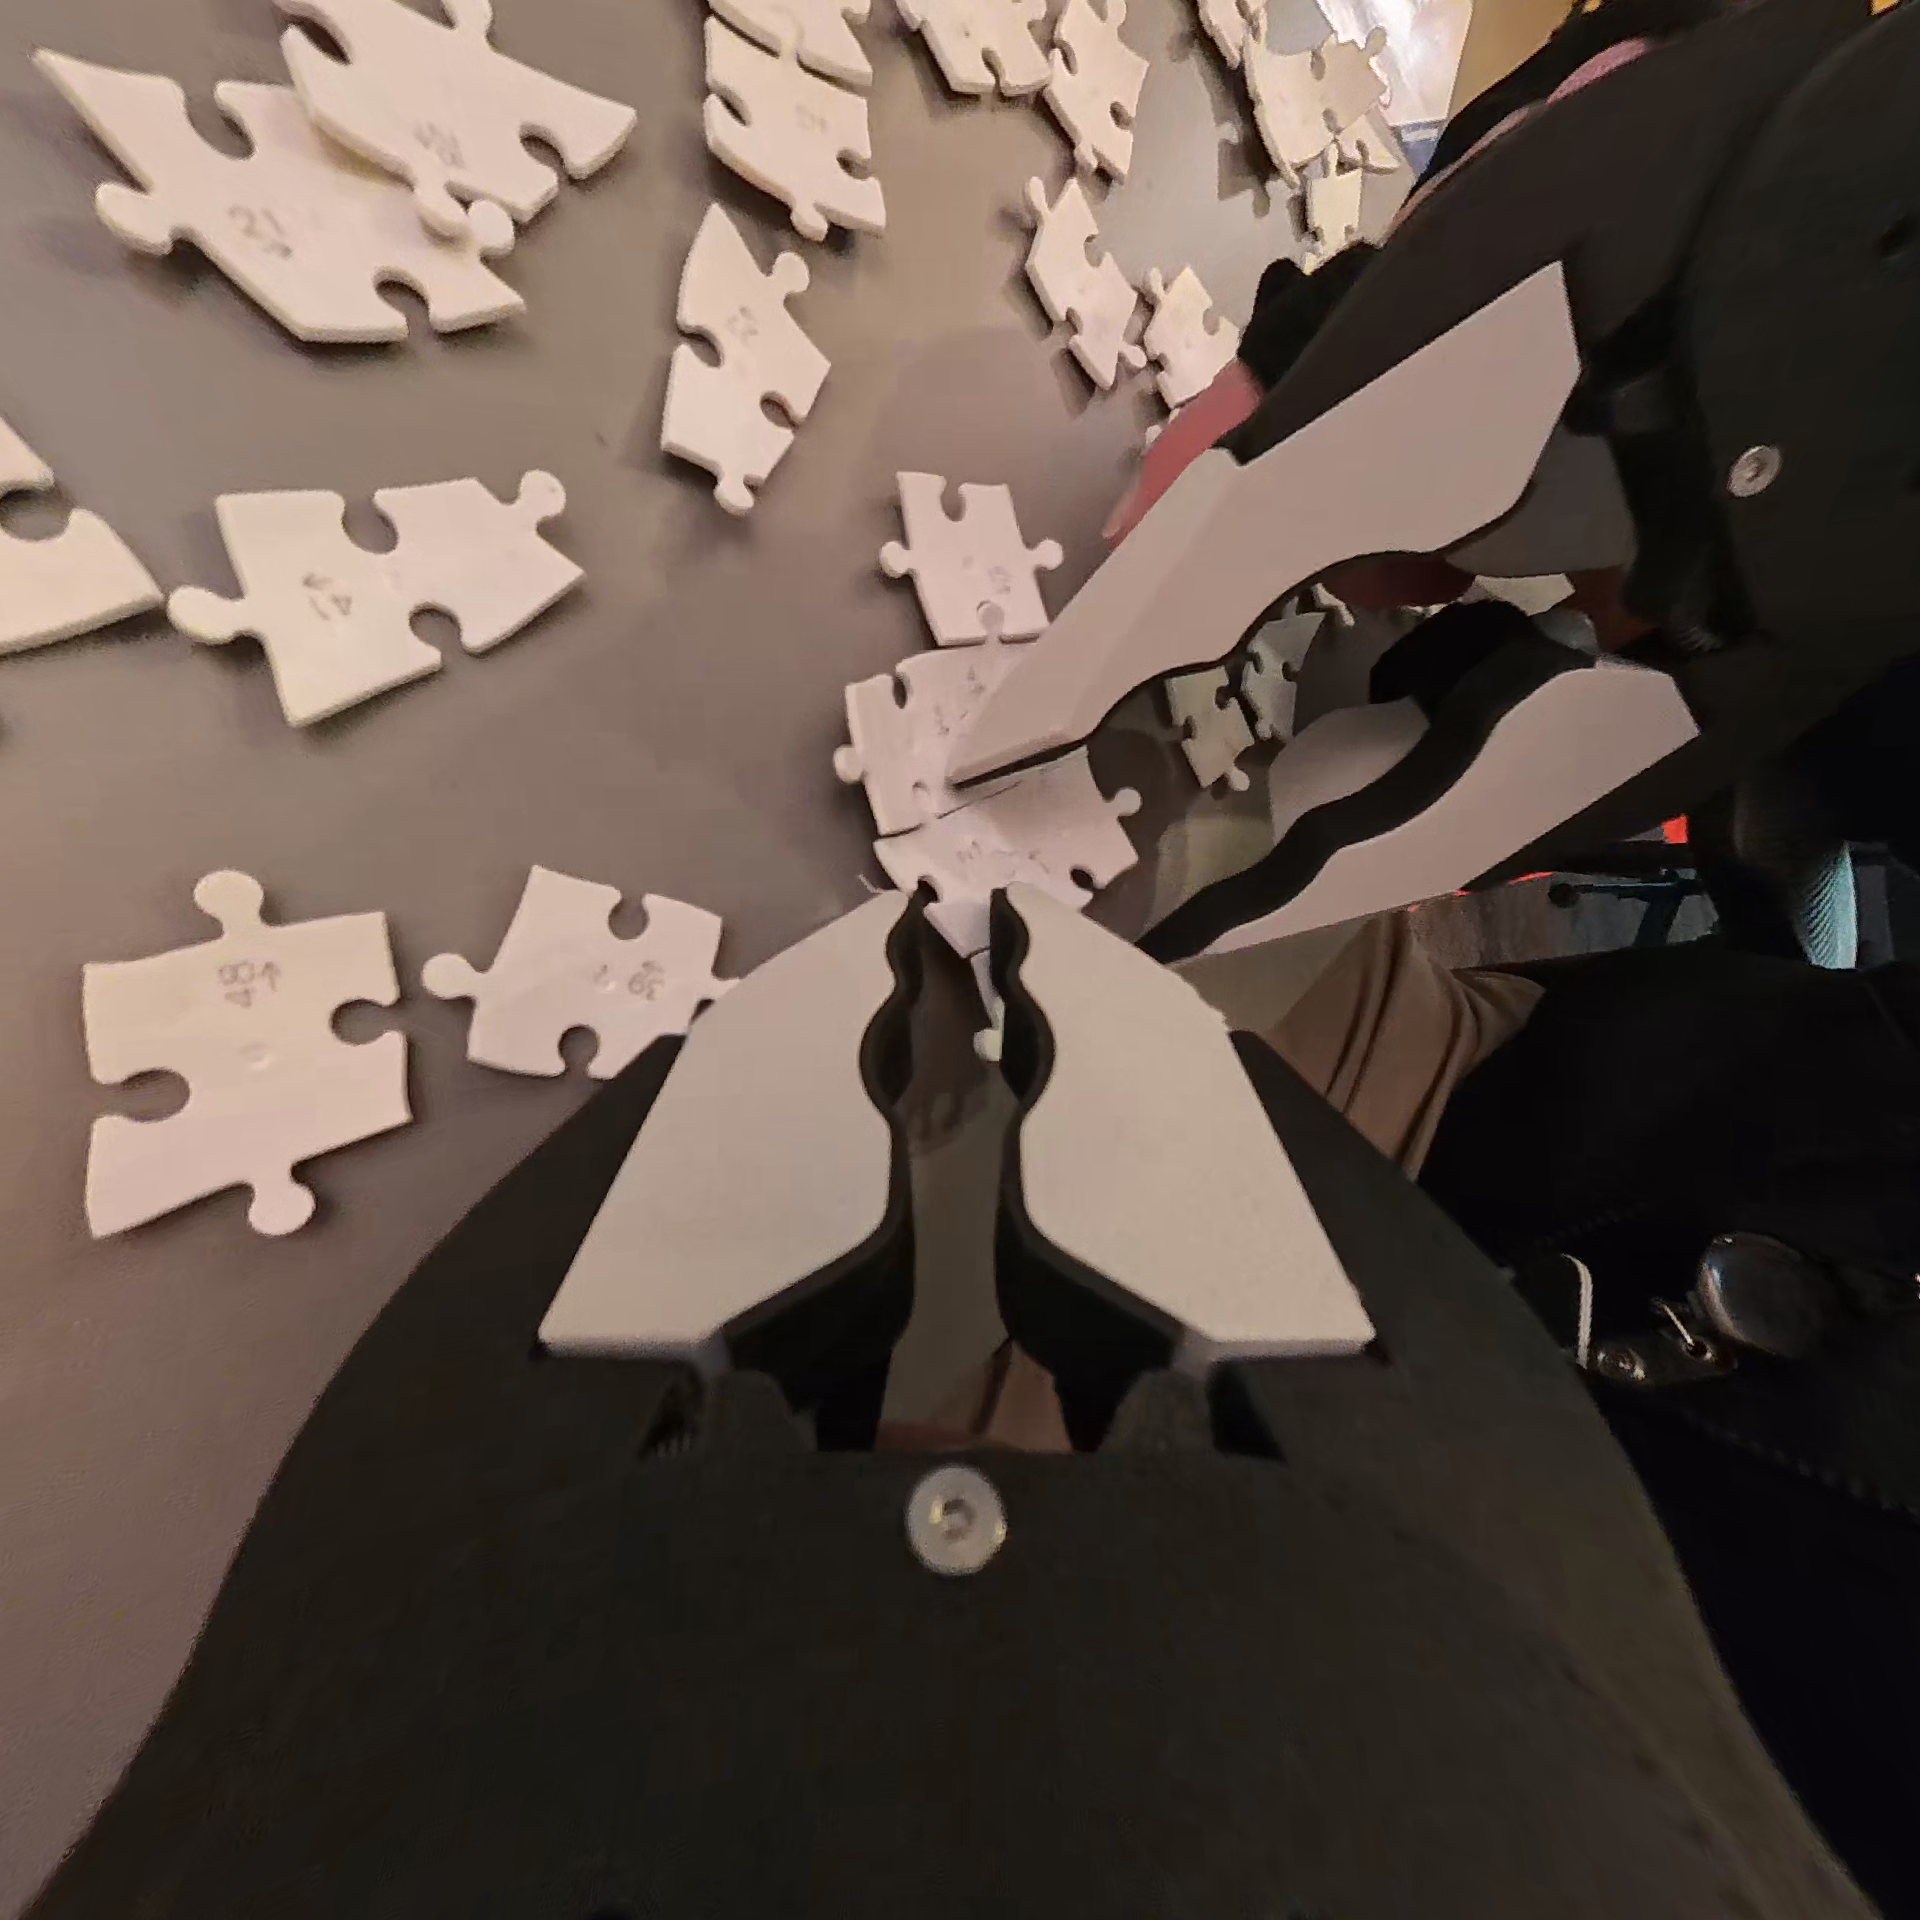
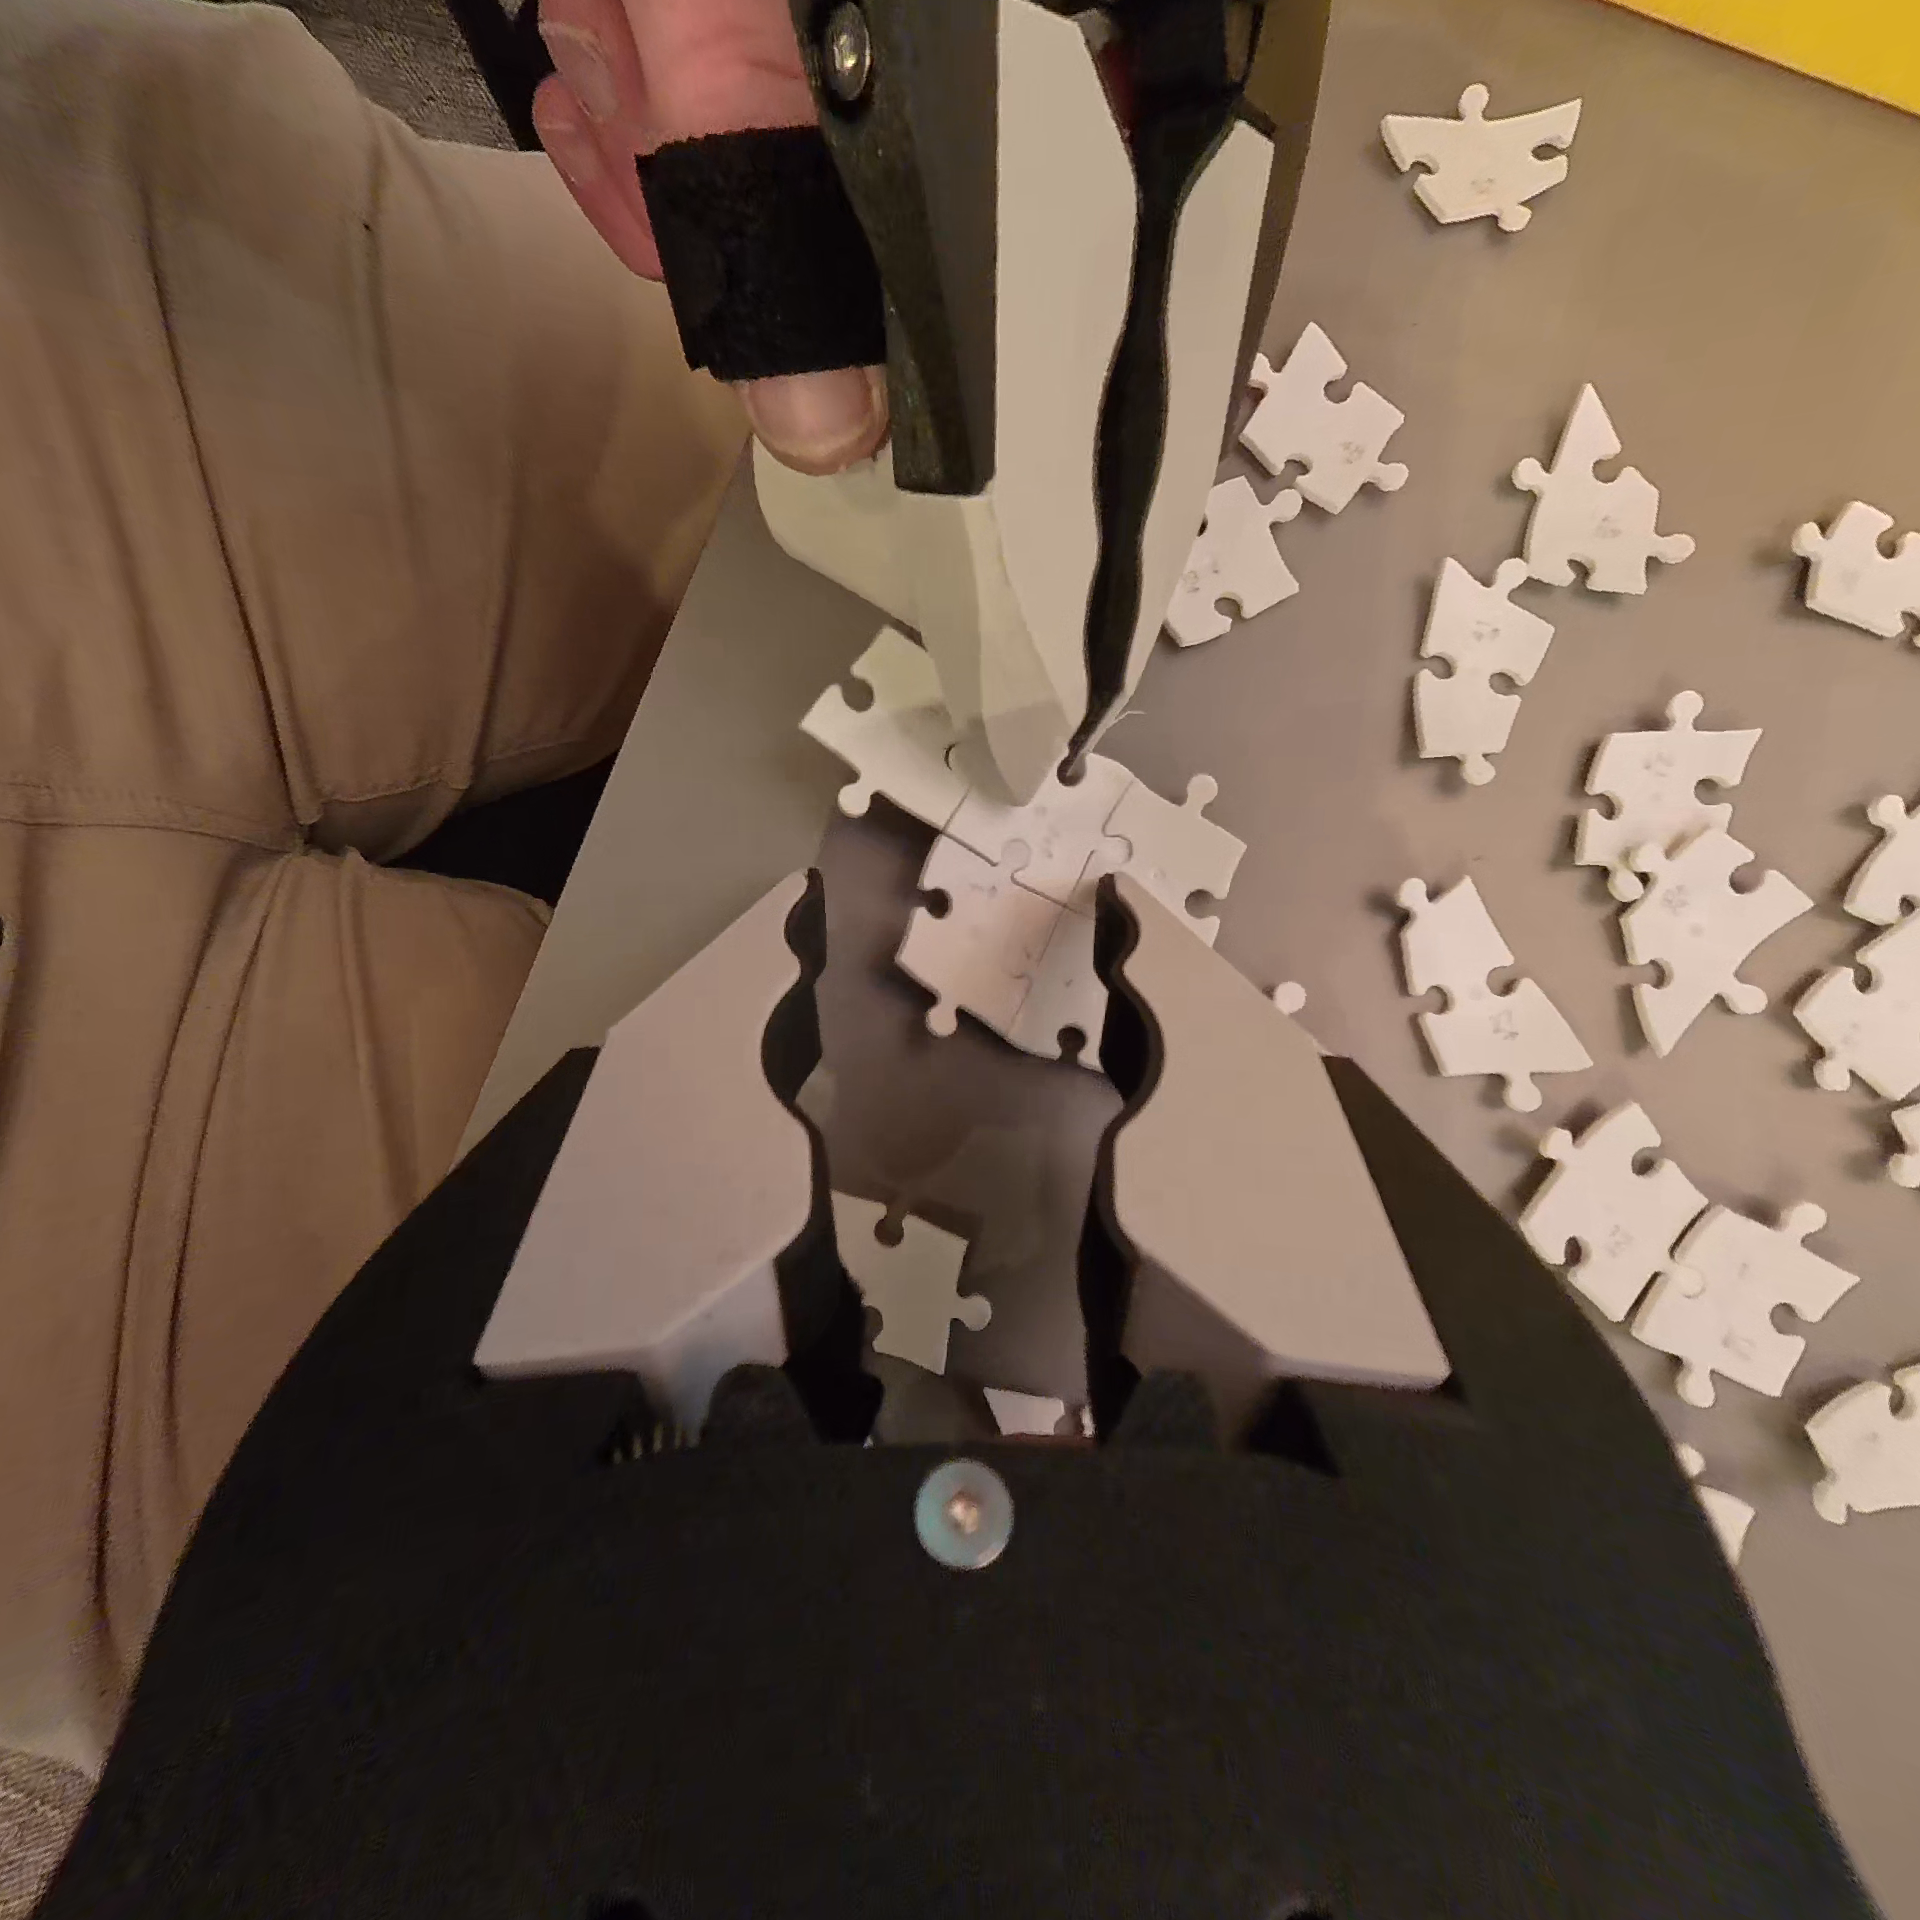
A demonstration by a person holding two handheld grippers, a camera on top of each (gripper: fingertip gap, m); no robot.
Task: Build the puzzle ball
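A small cluster of joined white puzzle pieces [image 2: 1039, 862] lies on the grey table [image 2: 1351, 727] near its edge; it also shows in the left wrist view [image 1: 935, 717]. My left gripper [image 1: 951, 914] is shut on the rim of a piece of this cluster, and in the right wrist view it comes down from the top [image 2: 1049, 758]. My right gripper [image 2: 958, 894] is open, with the cluster just ahead of and between its fingertips. In the left wrist view it [image 1: 1060, 857] reaches in from the right, one finger above the cluster.
Many loose white pieces [image 1: 353, 592] lie scattered over the table, also to the right in the right wrist view [image 2: 1496, 987]. One piece [image 2: 914, 1288] lies under my right gripper. The table edge [image 2: 644, 831] and a person's tan trousers [image 2: 260, 623] are at the left. Only a small space, under 4 cm, lies between the two pairs of fingers.
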